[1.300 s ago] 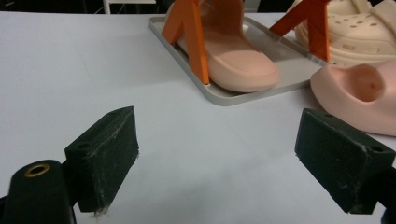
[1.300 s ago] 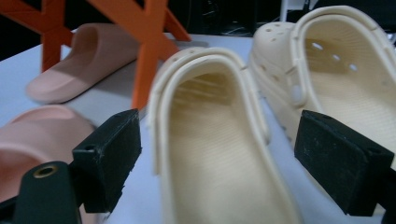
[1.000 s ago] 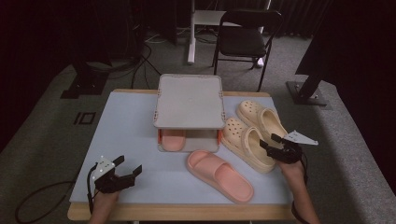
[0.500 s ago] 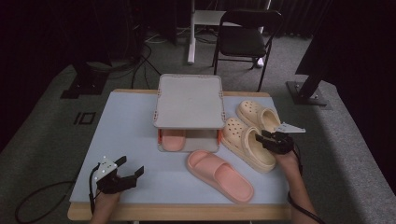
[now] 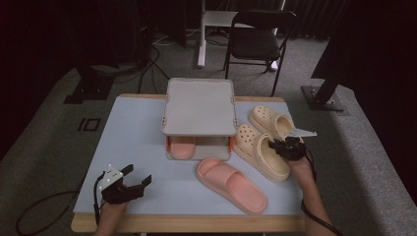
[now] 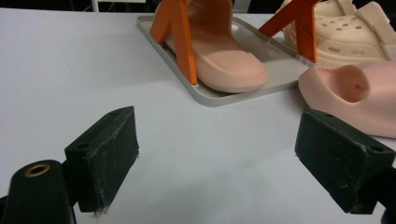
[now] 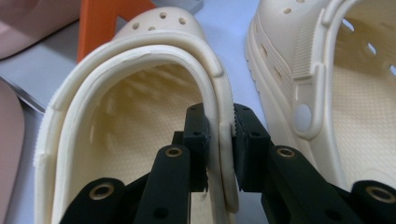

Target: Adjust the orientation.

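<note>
Two cream clogs lie at the table's right. My right gripper (image 5: pixel 281 147) has just been closing, and its jaws now pinch the side wall of the nearer clog (image 5: pixel 255 150) at its opening. In the right gripper view both pads (image 7: pixel 250 135) press on that clog's rim (image 7: pixel 140 51), and the second clog (image 7: pixel 355 107) lies to the right. My left gripper (image 5: pixel 136 175) rests open at the near left with only bare table between its jaws (image 6: pixel 224 154). A pink slipper (image 5: pixel 231 184) lies near the front.
A grey two-tier rack (image 5: pixel 199 105) on orange supports stands mid-table. A second pink slipper (image 6: pixel 224 60) sits on its lower tray (image 6: pixel 219 99). The far clog (image 5: pixel 270 120) touches the nearer one. A black chair (image 5: pixel 258 42) stands beyond the table.
My right gripper moved left onto the nearer clog and shut on its rim. The left gripper kept still.
</note>
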`<state>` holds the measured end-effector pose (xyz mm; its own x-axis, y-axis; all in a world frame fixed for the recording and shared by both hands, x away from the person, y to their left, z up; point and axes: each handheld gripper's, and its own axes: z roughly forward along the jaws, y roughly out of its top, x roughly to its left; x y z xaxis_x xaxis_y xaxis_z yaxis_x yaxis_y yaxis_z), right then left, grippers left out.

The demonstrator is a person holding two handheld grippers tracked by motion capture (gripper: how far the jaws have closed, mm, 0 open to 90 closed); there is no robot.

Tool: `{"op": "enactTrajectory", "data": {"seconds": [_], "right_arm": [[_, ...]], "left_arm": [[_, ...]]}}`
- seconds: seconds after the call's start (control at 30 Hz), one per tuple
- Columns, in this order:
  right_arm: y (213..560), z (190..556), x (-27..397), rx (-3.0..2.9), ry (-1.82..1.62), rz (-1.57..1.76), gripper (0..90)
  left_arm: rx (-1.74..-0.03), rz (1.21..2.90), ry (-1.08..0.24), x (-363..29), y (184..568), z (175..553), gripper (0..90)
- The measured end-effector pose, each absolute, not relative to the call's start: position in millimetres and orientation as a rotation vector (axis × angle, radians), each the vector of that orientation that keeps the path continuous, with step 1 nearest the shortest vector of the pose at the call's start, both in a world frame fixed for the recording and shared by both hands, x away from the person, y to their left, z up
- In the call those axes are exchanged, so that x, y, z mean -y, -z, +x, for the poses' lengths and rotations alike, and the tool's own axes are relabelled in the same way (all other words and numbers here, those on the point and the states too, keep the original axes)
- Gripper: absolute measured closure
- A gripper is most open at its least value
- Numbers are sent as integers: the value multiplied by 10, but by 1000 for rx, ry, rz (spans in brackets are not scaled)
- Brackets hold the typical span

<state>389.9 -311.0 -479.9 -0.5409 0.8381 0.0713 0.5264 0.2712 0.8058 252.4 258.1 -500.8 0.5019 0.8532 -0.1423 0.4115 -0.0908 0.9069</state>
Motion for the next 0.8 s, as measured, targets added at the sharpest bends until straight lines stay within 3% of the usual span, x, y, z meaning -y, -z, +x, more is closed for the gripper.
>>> {"op": "enactTrajectory", "data": {"seconds": [0.8], "right_arm": [[4805,3189,3286,-2091,-1233,1291,775]], "left_arm": [[-1084,1694,-529,-2574,4994,2523,132]]}}
